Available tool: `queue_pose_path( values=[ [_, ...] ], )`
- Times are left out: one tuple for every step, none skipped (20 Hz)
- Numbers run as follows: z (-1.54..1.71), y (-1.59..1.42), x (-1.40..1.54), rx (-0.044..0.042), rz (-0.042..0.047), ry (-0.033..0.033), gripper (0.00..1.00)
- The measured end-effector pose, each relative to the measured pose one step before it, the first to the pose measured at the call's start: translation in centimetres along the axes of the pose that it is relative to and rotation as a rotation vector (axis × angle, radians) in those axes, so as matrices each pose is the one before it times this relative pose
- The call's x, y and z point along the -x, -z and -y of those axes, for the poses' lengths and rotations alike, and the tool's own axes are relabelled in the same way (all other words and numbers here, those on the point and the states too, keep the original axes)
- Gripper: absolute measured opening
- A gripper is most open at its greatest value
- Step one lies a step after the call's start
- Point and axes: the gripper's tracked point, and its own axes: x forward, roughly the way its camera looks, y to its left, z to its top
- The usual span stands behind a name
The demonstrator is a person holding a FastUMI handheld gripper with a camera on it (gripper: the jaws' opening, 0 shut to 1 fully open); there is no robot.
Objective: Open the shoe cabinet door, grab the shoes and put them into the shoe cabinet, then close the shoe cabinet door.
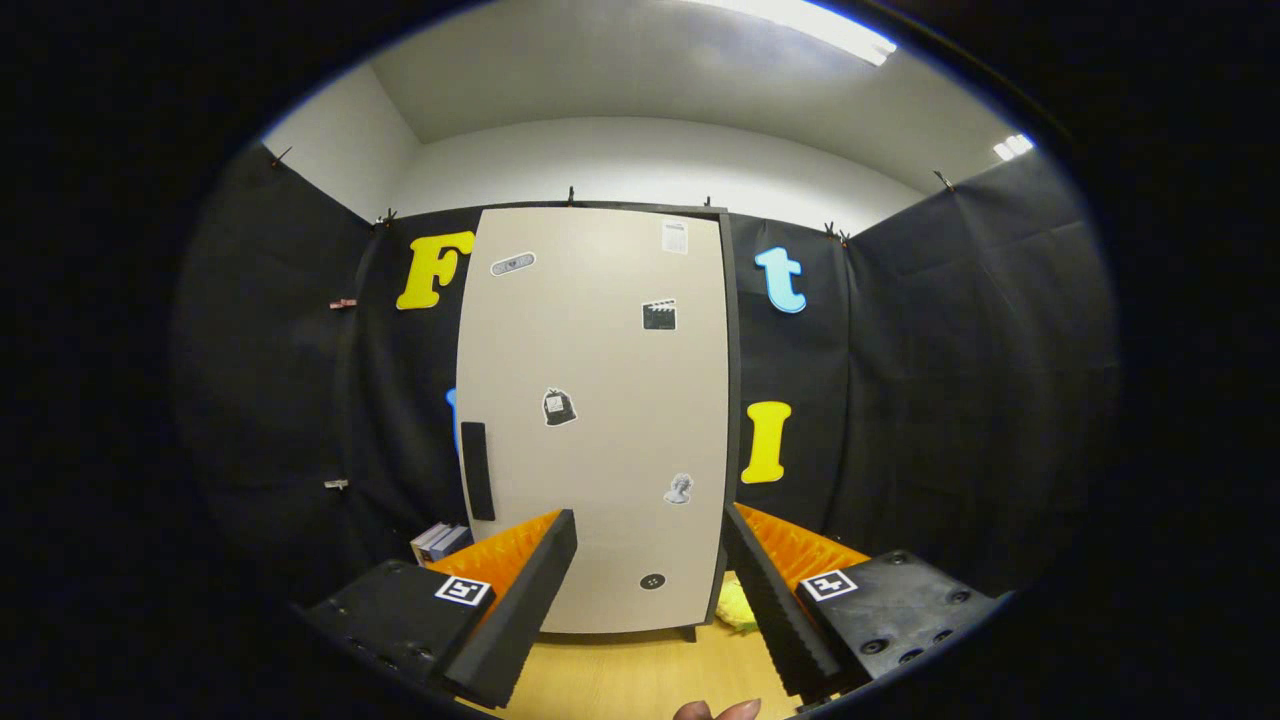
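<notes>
A tall beige shoe cabinet [600,400] stands ahead against the black booth wall, its door shut and dotted with small stickers. A dark vertical handle [477,470] sits low on the door's left side. My gripper [650,560] is open, fingers wide apart with nothing between them, held some way back from the lower part of the door. A yellow thing [737,603] lies on the floor at the cabinet's lower right corner, partly hidden behind the right finger; I cannot tell what it is.
The floor [620,675] is light wood. A small stack of boxes or books [440,541] lies left of the cabinet's base. Black cloth walls close in on both sides. A person's fingertips [715,710] show below the fingers.
</notes>
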Motion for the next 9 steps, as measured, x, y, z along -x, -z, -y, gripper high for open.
queue_pose_path(
  values=[
    [-0.174, -0.122, 0.145, -0.00756, -0.00091, -0.0057, 0.96],
    [-0.467, -0.158, 0.222, -0.02805, -0.0084, -0.01258, 0.96],
    [-0.144, -0.101, -0.022, -0.02606, -0.00375, -0.00165, 0.96],
    [0.042, 0.207, -0.094, -0.01633, -0.00833, -0.00484, 0.96],
    [-0.055, 0.094, 0.046, -0.00864, -0.00445, -0.00546, 0.97],
    [0.087, -0.154, 0.006, -0.0107, 0.00269, -0.001, 0.97],
    [0.133, 0.013, 0.009, -0.00618, -0.00326, 0.00167, 0.97],
    [0.131, 0.128, -0.176, -0.0046, -0.00528, 0.00582, 0.97],
    [0.06, 0.035, 0.111, 0.00886, 0.0023, -0.00315, 0.97]
  ],
)
